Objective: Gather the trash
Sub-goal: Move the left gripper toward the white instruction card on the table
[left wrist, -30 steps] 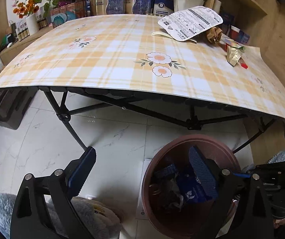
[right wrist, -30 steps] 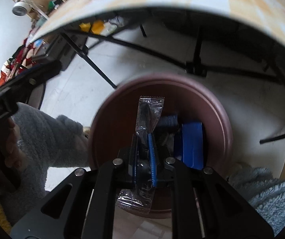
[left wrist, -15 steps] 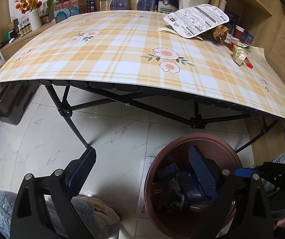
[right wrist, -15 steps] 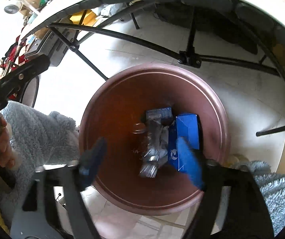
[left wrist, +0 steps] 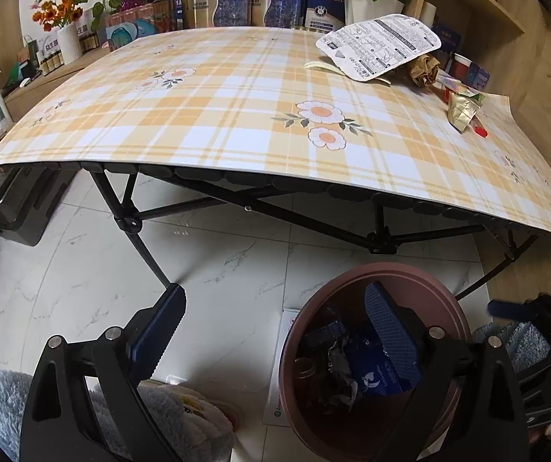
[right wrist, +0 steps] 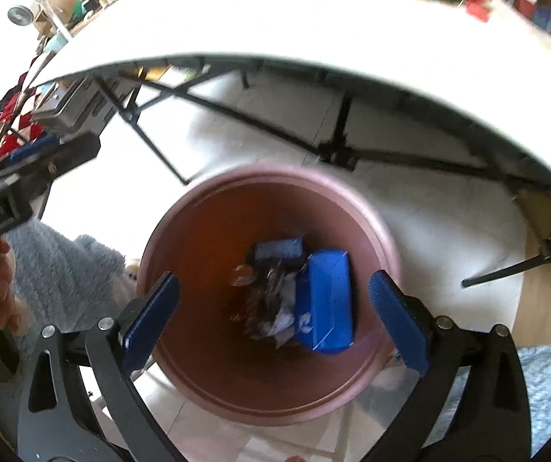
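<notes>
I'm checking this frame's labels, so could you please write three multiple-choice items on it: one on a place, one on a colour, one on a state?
1. Where does the trash bin stand?
A. on the table
B. on the floor by the table's near edge
C. on a shelf

2. What colour is the box in the bin?
A. blue
B. green
C. yellow

3. What is between the right gripper fingers?
A. a wrapper
B. the box
C. nothing

Answers: 1 B, white tiles surround it below the table; 2 A, plainly blue; 3 C, the jaws are opening with only the bin's inside seen between them.
</notes>
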The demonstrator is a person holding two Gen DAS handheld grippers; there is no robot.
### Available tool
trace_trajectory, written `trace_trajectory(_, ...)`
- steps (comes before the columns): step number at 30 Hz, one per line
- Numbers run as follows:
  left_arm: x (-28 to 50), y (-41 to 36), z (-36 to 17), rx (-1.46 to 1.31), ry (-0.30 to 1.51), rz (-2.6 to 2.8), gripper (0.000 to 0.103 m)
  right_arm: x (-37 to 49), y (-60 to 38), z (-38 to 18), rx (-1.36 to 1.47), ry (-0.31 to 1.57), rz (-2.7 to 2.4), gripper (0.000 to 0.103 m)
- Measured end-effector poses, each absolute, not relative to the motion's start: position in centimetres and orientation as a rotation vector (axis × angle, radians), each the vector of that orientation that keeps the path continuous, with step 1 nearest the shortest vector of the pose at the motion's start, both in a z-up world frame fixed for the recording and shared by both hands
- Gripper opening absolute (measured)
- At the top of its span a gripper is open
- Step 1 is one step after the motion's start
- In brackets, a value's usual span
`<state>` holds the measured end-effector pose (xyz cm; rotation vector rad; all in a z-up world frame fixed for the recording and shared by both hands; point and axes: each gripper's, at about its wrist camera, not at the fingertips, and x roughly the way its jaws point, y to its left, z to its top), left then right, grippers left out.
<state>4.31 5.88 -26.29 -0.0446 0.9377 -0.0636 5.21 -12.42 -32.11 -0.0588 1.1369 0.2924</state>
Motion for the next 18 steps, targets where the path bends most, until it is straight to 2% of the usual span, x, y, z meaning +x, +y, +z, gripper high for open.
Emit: trace_trajectory(18,4.0,4.7,-24.1,0.025,0.815,-0.11,0.092,5.0,-16.5,-24.8,-0.078,0.826,0.065,0.097)
